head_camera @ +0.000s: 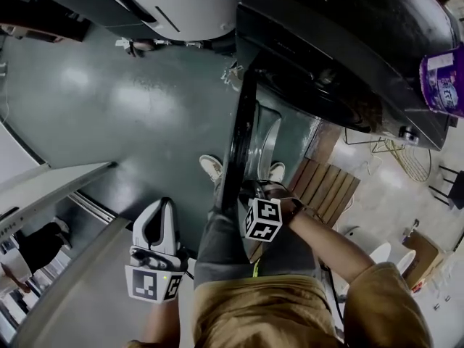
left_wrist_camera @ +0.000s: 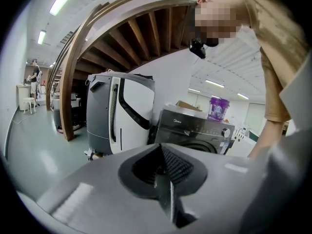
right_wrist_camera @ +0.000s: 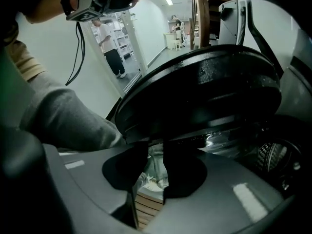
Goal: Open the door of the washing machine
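Two grippers: both are seen in the head view. The left gripper [left_wrist_camera: 162, 162] is low at the left, over the grey-green floor [head_camera: 109, 107]. The right gripper [right_wrist_camera: 155, 150] is in the middle, at the free edge of the door.
Washing machine: a black front-loading washing machine [head_camera: 326, 42] is seen at the upper right of the head view. A purple container [head_camera: 442, 78] is standing on its top.
Door, place: the door [head_camera: 235, 151] is already swung out from the front of the machine, at roughly a right angle to it.
Door, long axis: in the head view the door is seen edge-on, as a thin dark bar. Its length runs from the hinge end at the machine down the picture to the free edge, which is near the person's shoes [head_camera: 211, 167].
Door, facing: the bulged glass of the inner side is turned to the right of the picture, toward the slatted wooden board [head_camera: 326, 183]. The outer side is turned to the open floor at the left.
Door, right gripper view: it is shown as a round dark disc that fills the middle and is tilted. The drum [right_wrist_camera: 270, 157] is seen at the right, behind it.
Right claw: the jaws are held a little apart. Grey cloth and wooden slats are seen through the gap. The tips reach up to the lower rim of the door, but it cannot be told whether the rim is touched, because everything there is dark.
Left claw: the jaws are closed together and nothing is held between them. The claw is pointed toward the machine and is kept well apart from the door.
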A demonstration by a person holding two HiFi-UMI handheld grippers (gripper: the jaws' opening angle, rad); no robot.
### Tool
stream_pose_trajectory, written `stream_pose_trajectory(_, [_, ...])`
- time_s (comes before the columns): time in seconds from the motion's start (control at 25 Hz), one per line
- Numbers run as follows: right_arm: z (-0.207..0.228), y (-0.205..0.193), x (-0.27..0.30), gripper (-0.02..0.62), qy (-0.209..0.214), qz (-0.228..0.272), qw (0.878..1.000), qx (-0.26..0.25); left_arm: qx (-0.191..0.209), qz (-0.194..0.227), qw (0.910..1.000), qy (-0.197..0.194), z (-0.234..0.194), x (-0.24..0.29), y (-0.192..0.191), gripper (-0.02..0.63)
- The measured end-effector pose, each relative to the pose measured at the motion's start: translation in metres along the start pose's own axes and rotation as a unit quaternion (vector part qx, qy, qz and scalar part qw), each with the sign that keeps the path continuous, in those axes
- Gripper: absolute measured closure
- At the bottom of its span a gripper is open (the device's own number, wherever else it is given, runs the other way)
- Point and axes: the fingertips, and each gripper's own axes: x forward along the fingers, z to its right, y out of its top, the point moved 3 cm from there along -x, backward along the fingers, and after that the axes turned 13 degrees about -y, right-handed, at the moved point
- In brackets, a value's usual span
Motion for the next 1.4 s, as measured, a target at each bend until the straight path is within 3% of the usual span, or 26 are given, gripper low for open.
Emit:
stream_pose_trajectory(0.84, [0.023,0.108,0.046,0.492,-0.025,0.017,1.000,-0.004,-0.036,0.025,0.9980,0.046,-0.082,-0.046,-0.005,0.546])
stream_pose_trajectory(1.4, [0.077,0.183,0.071,0.492,-0.064,0.042,0.995,0.058,-0.062,0.037,0.9967,0.037,-0.134,-0.041,0.003,0.546])
